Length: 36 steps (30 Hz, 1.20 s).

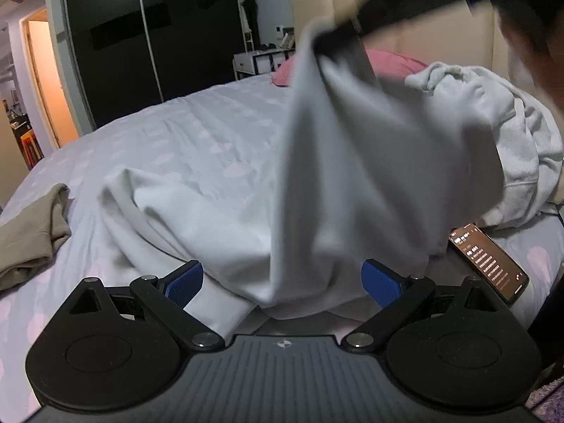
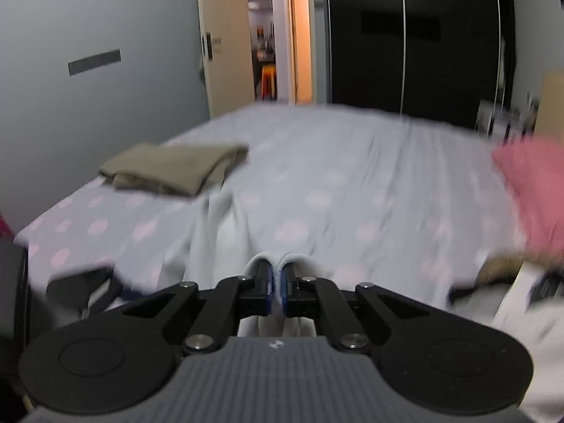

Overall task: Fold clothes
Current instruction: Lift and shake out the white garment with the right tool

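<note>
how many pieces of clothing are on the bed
3: a white garment pinched and lifted by the right gripper, a folded olive piece further left, a grey hoodie bunched right. More may be hidden.

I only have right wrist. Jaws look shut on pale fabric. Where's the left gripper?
Observer: Left gripper is open, low over the bed, with the white garment draped between its blue pads but not pinched.
Operator: Is the garment off the bed?
Observer: Partly. The right gripper holds one edge up high; the rest trails on the bedsheet.
Operator: Anything near it to avoid?
Observer: A phone, screen lit, lies on the bed just right of the garment's lower edge.
Operator: More laundry?
Observer: A crumpled grey hoodie sits behind the phone.
</note>
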### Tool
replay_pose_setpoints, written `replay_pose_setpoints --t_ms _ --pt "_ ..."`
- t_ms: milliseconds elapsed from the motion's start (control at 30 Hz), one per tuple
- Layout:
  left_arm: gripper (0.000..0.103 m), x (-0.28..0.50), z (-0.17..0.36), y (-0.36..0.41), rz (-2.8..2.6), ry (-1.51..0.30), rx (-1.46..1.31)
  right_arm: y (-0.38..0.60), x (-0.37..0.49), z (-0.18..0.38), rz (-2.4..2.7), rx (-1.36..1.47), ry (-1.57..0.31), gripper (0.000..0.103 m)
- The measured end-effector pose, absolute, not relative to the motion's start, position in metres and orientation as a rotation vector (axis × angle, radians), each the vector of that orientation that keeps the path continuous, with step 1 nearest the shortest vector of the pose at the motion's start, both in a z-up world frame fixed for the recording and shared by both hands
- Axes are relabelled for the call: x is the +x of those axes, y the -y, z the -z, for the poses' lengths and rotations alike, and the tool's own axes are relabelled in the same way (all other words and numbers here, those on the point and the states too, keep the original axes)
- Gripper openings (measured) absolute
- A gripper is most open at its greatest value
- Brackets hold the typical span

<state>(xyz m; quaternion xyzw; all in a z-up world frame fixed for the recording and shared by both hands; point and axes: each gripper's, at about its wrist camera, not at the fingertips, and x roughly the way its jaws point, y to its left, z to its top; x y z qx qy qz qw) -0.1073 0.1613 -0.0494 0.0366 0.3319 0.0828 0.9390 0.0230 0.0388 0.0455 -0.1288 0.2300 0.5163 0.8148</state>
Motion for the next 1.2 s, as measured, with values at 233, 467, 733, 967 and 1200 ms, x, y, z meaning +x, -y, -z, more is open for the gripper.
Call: replay_pose_setpoints --t_ms 233,467,733,967,1200 --pt "0.098 -0.105 0.048 -0.175 -0.234 -0.678 0.045 -0.053 0.039 -0.077 -0.967 -0.315 -0.389 0.006" --pt "0.098 -0.098 0.058 -0.187 -0.264 -0.71 0.045 -0.041 0.139 -0.03 -0.703 -0.231 -0.599 0.007" --pt "0.098 -0.084 0.072 -0.183 -0.234 -0.739 0.038 0.007 0.15 0.01 -0.714 -0.213 -0.695 0.038" --pt "0.098 -0.082 0.078 -0.169 -0.198 -0.749 0.073 0.045 0.129 0.033 -0.797 -0.172 -0.808 0.052" --pt "0.098 -0.081 0.088 -0.164 -0.217 -0.768 0.151 0.049 0.09 0.093 -0.873 -0.296 -0.978 0.053"
